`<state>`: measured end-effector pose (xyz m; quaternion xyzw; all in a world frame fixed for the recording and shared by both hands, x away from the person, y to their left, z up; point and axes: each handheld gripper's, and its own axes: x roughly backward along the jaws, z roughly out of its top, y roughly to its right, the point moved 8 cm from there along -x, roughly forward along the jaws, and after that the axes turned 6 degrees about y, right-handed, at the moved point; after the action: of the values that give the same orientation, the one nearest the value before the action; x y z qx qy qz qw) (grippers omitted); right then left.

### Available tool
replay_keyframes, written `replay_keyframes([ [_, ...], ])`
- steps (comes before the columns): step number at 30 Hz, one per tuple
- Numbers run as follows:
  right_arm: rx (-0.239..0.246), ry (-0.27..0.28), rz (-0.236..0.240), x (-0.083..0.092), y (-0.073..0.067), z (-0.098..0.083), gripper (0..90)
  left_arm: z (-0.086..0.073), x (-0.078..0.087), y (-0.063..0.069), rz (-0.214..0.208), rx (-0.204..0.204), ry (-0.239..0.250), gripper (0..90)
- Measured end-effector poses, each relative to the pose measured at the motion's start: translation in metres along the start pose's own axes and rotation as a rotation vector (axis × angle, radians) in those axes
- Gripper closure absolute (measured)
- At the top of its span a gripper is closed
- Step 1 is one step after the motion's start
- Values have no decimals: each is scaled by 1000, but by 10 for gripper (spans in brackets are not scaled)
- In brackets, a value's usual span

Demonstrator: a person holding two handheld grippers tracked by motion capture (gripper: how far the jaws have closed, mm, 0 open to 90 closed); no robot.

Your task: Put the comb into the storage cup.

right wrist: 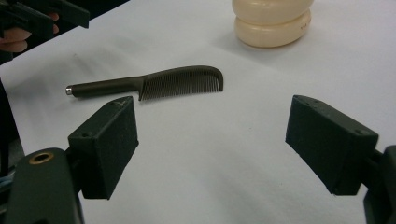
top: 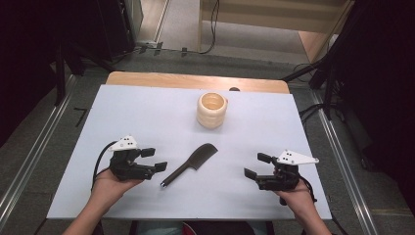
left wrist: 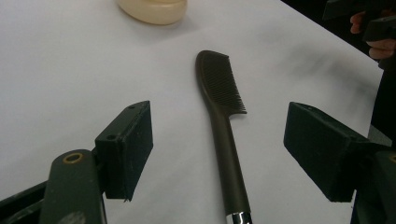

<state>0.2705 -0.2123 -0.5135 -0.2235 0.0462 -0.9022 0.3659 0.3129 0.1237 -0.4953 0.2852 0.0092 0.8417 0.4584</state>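
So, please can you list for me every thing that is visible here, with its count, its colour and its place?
comb: one, dark brown-black with a silver handle tip, lying flat between the two grippers
cup: one, cream, ribbed, upright beyond the comb
table: one, white top with a wooden far edge
floor cables: several, black, behind and right of the table
left gripper: one, black, jaws open, left of the comb
right gripper: one, black, jaws open, right of the comb
hands: two, at the near edge
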Motion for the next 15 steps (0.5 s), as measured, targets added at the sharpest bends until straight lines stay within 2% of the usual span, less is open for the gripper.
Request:
replay_keyframes([
  [5,1,-1,-1,0,0,0,153,6,-5,0,-7,13,10,249],
  [15,1,-4,3,-1,0,0,153,16,-23,4,-3,-7,-4,249],
])
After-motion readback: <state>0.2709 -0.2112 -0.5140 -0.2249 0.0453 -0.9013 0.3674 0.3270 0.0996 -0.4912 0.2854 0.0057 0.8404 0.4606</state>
